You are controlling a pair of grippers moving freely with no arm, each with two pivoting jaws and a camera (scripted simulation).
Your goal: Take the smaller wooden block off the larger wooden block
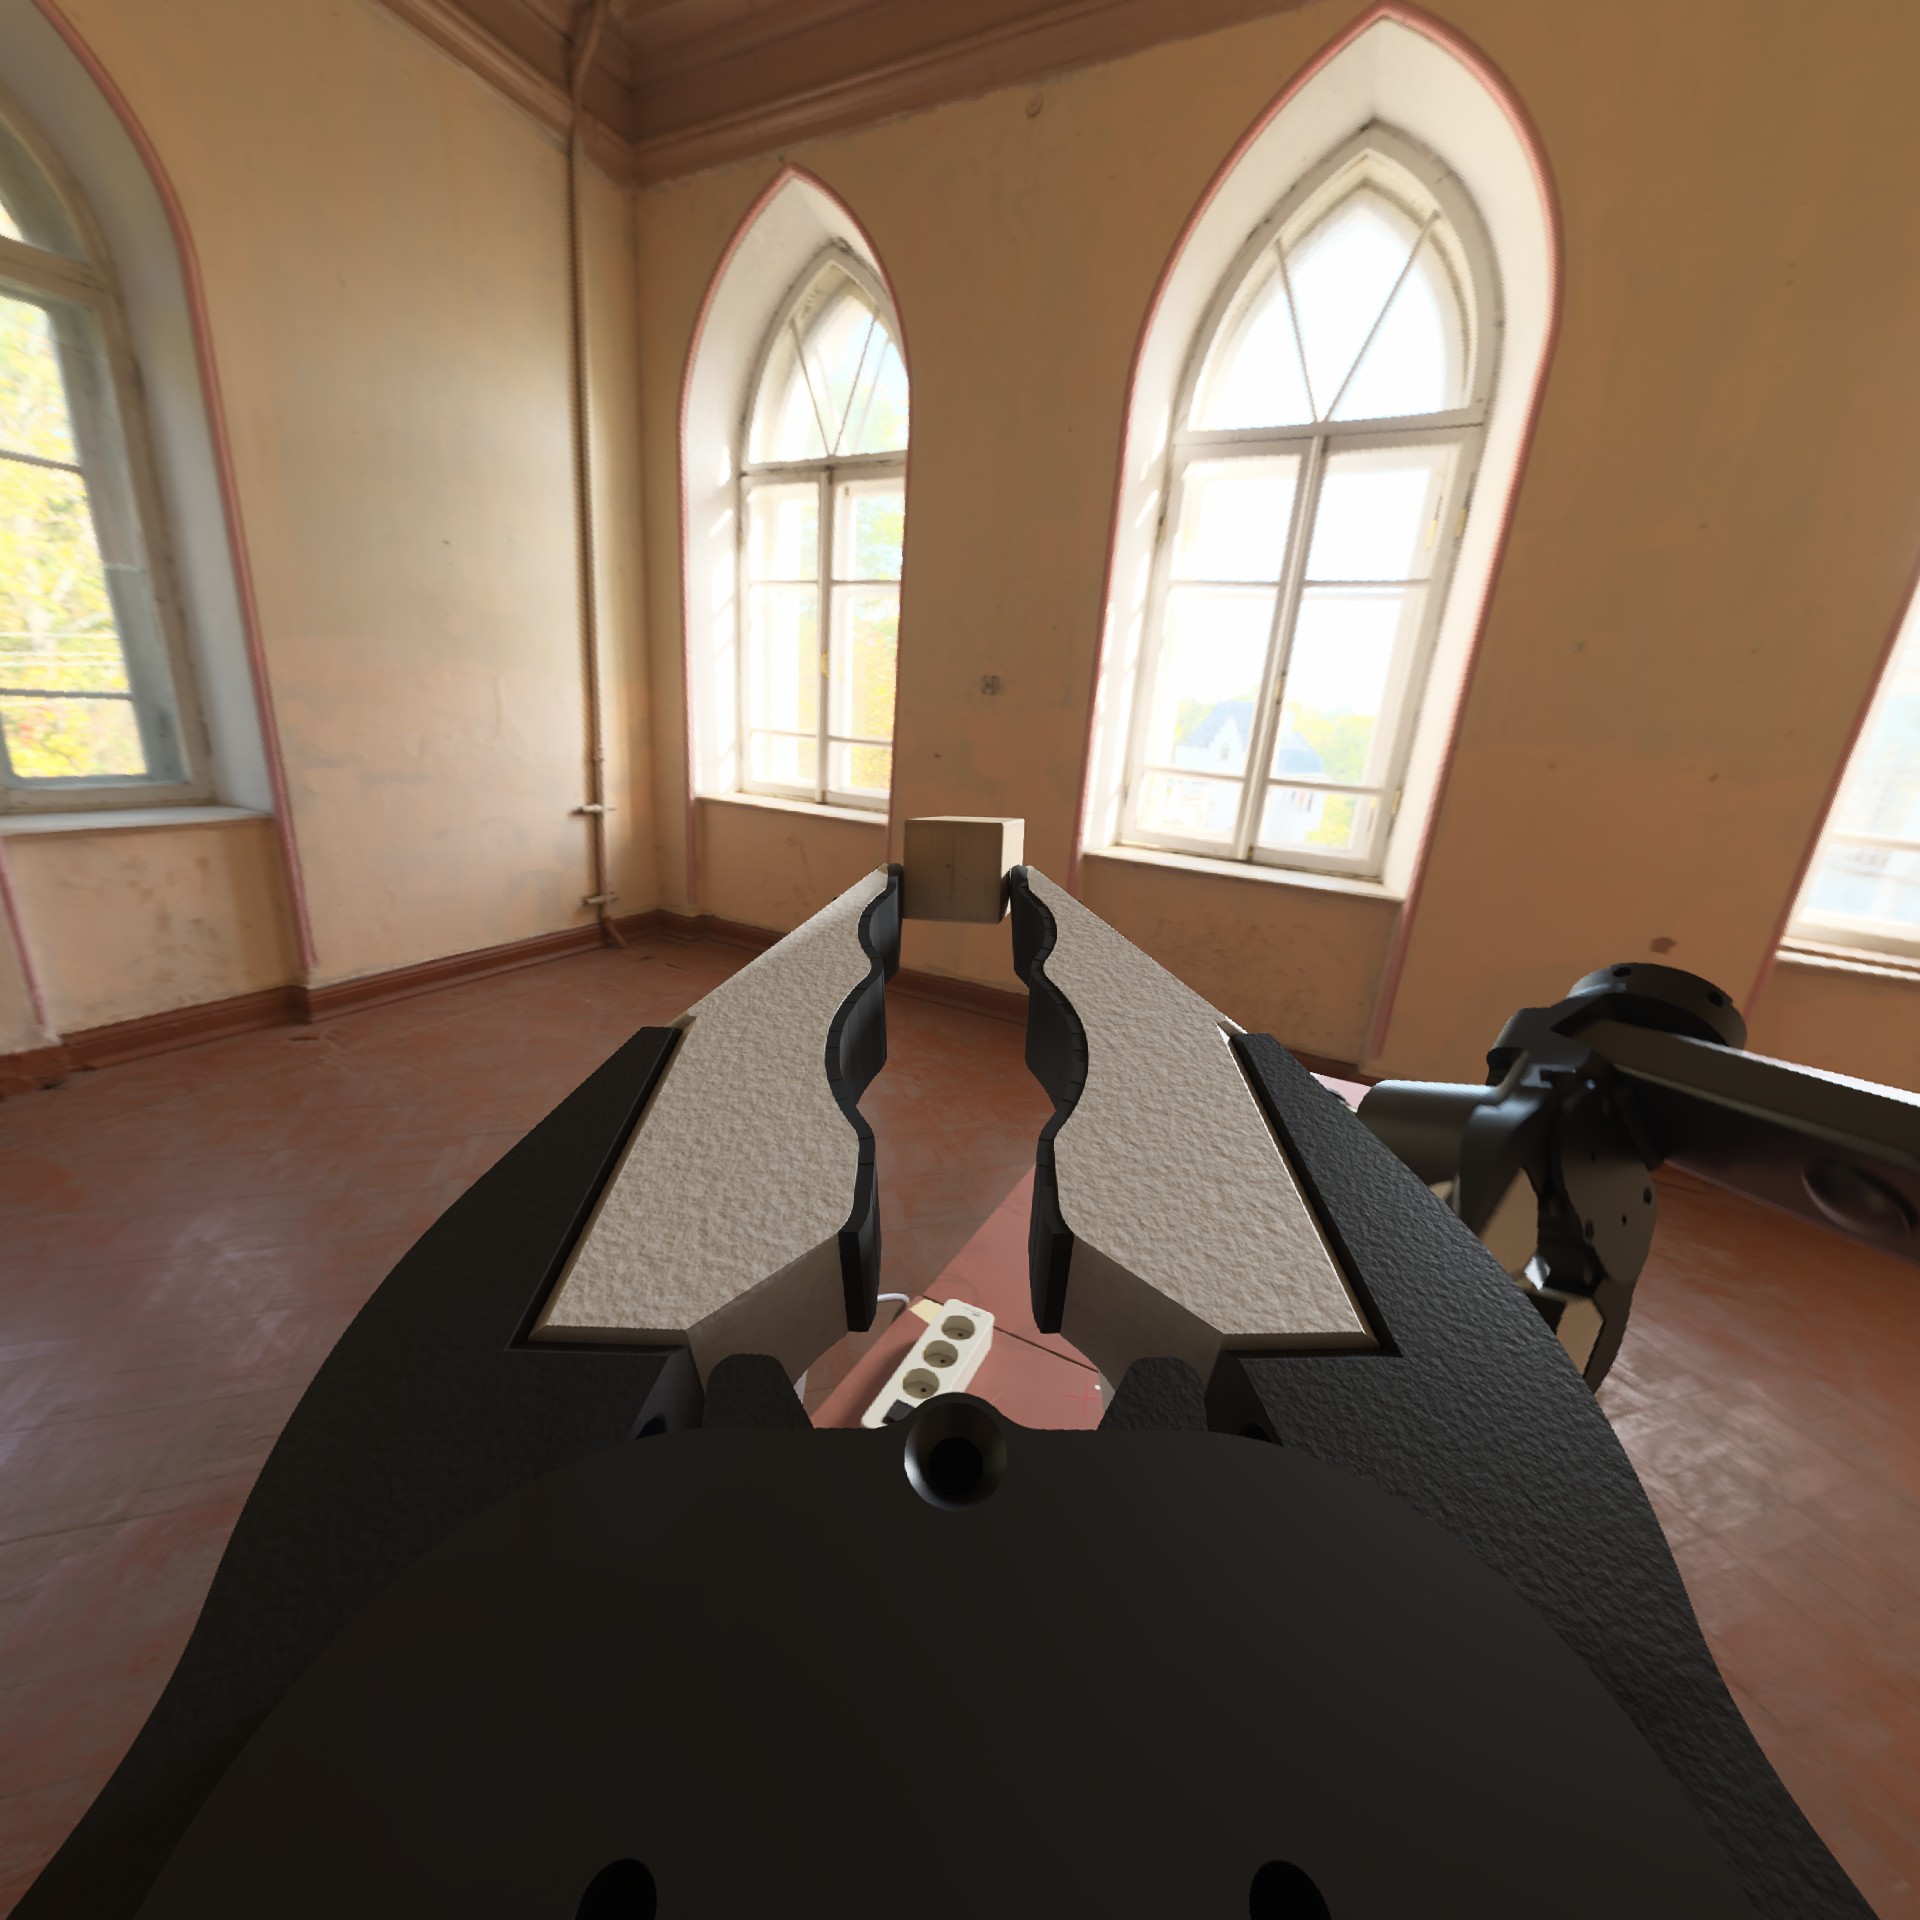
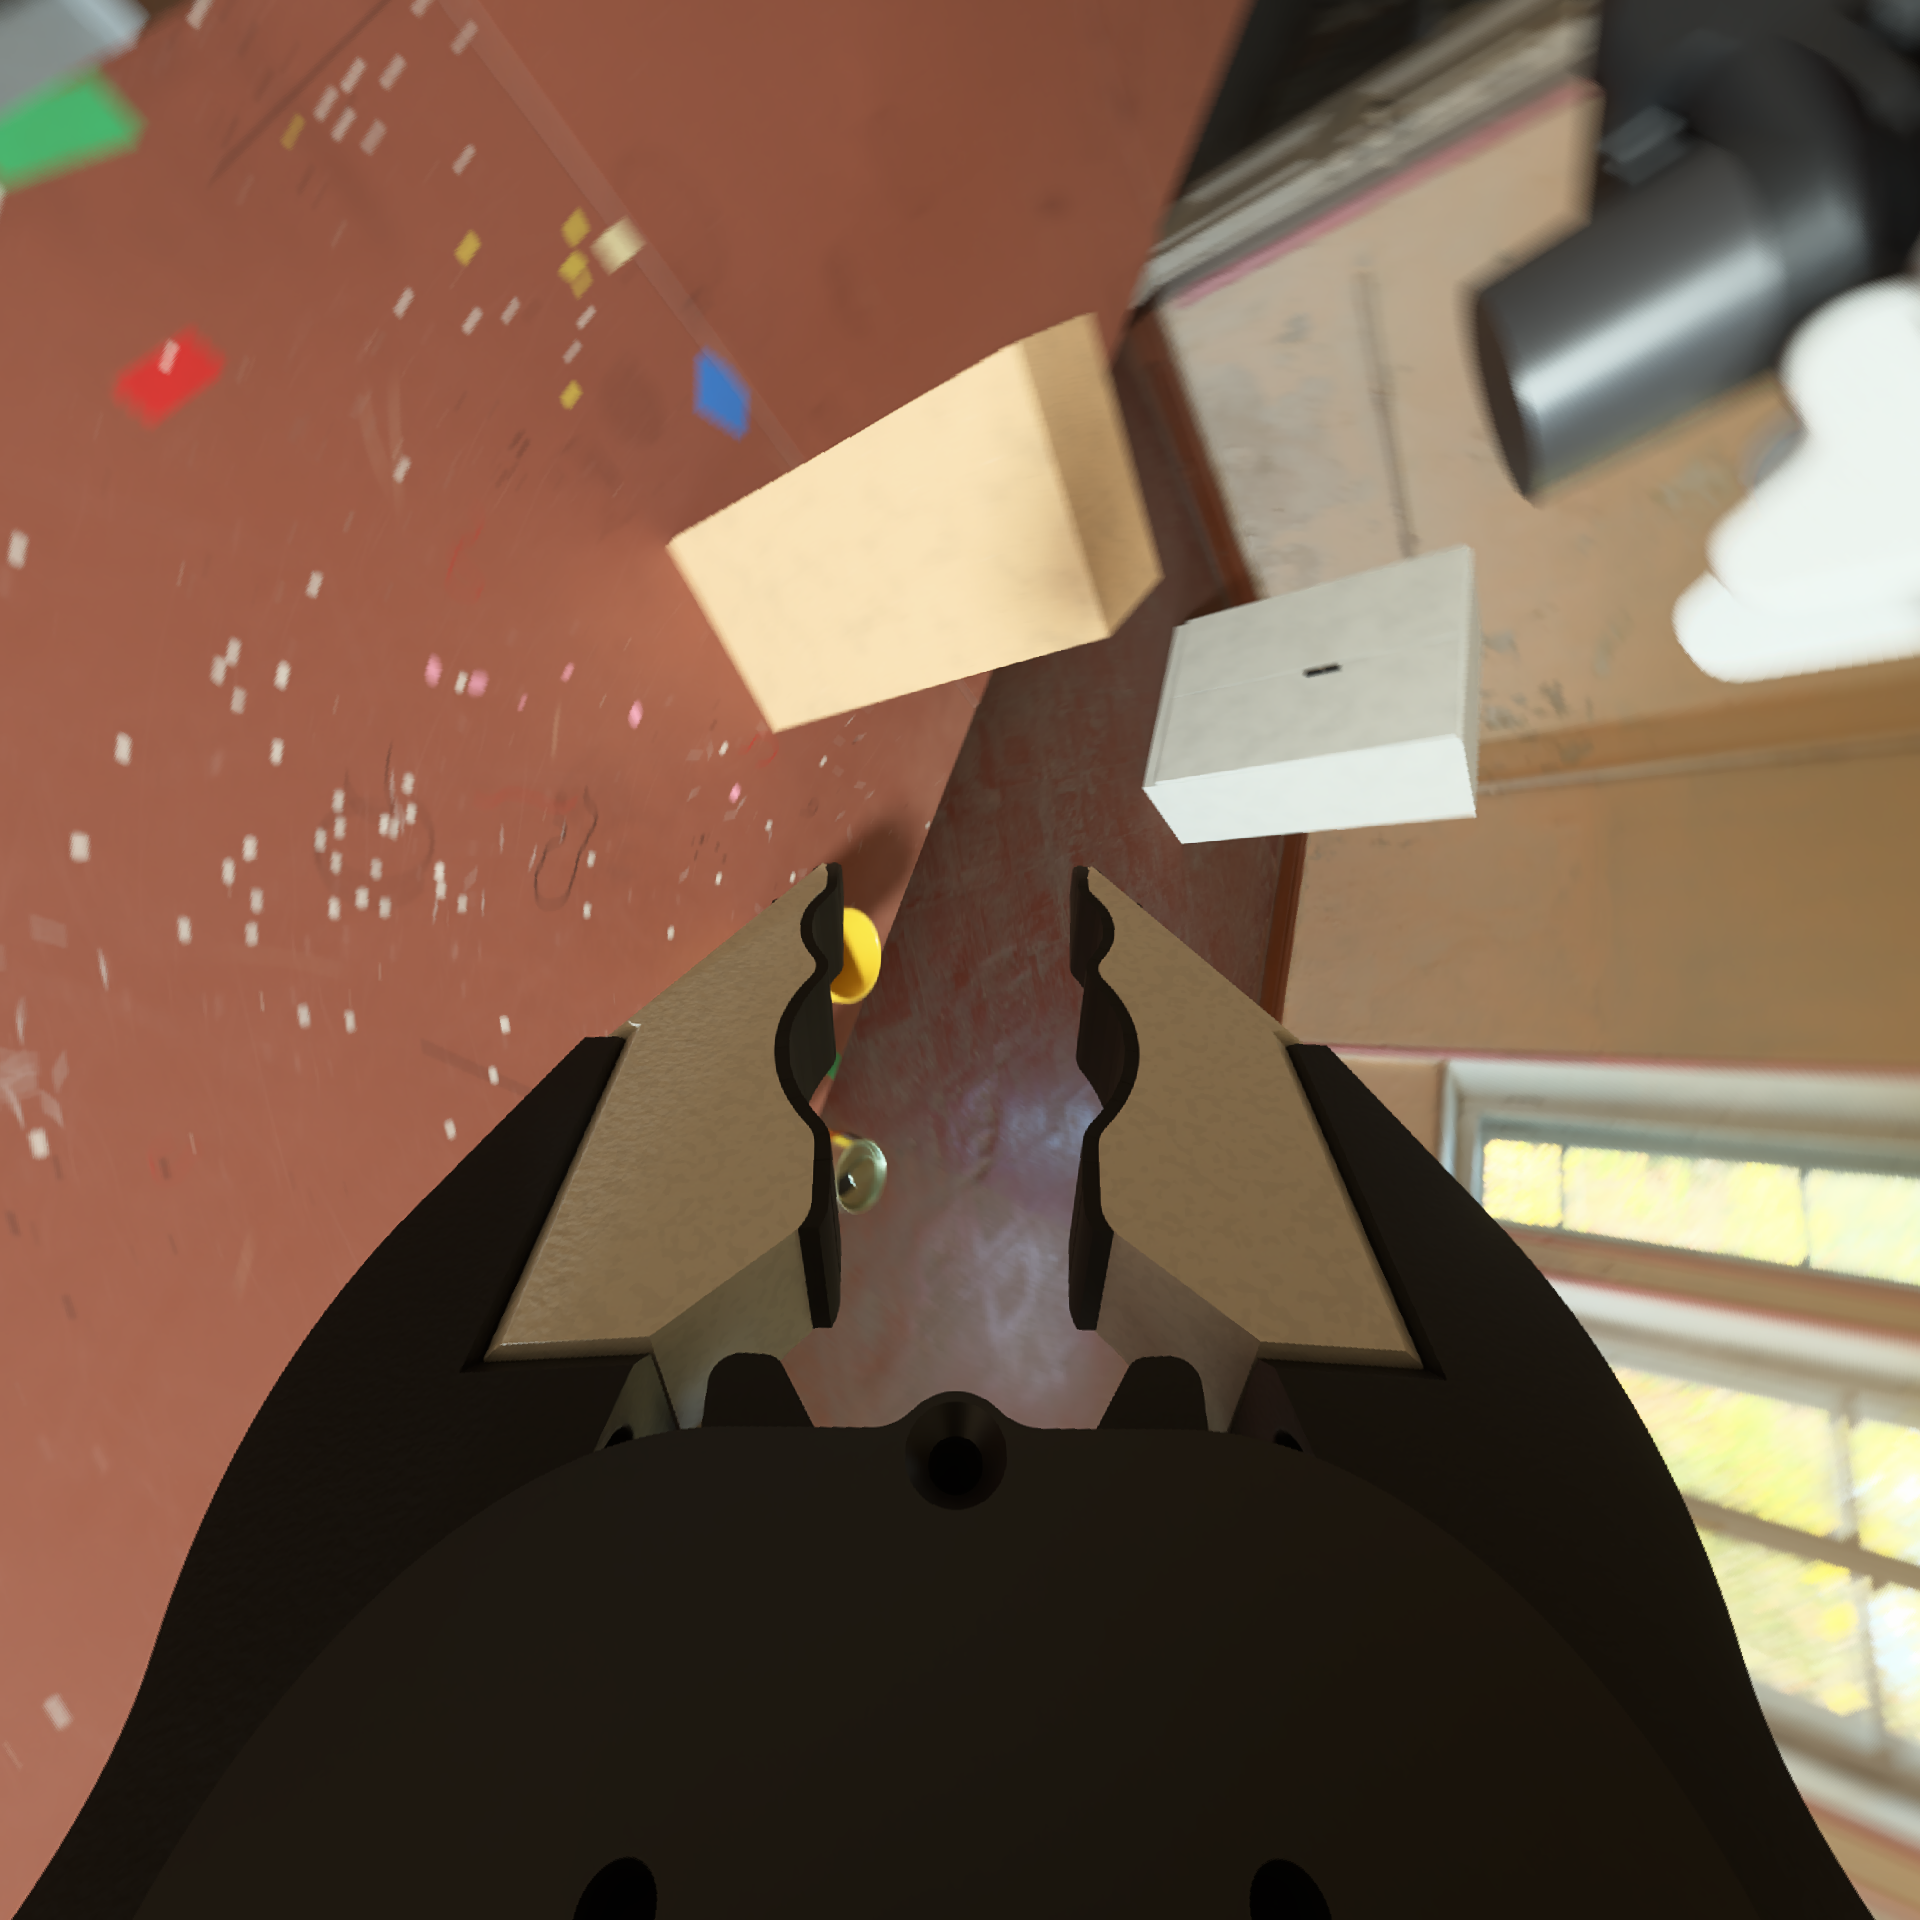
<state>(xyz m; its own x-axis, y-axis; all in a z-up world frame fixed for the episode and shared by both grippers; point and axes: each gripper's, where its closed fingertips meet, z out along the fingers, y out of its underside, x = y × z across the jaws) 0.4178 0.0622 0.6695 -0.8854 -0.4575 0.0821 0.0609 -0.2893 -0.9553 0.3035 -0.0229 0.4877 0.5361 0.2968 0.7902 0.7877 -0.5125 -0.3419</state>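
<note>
The small block (image 1: 958, 871) sits pinched between the tips of the left gripper (image 1: 954, 883), raised well above the floor with the arched windows (image 1: 1314, 582) far behind it. The gripper points level into the room, its jaws pressed against the block's two sides. Below and between its fingers, a white power strip (image 1: 935, 1361) lies on the reddish table (image 1: 997, 1268). To the right, the right gripper (image 1: 1579, 1174) shows as a dark body, tilted down toward the table.

In the right wrist view the scene is rolled sideways. The large block (image 2: 914, 540) rests on the table (image 2: 416, 623), ahead of and well apart from the right gripper (image 2: 956, 894), whose jaws are spread with nothing between them. A white box (image 2: 1320, 696) lies just right of the large block. A yellow object (image 2: 858, 954) and a brass-coloured piece (image 2: 862, 1174) peek out beside the left finger, partly hidden. A dark cylinder (image 2: 1662, 301) and white shape (image 2: 1829, 488) blur at far right.
</note>
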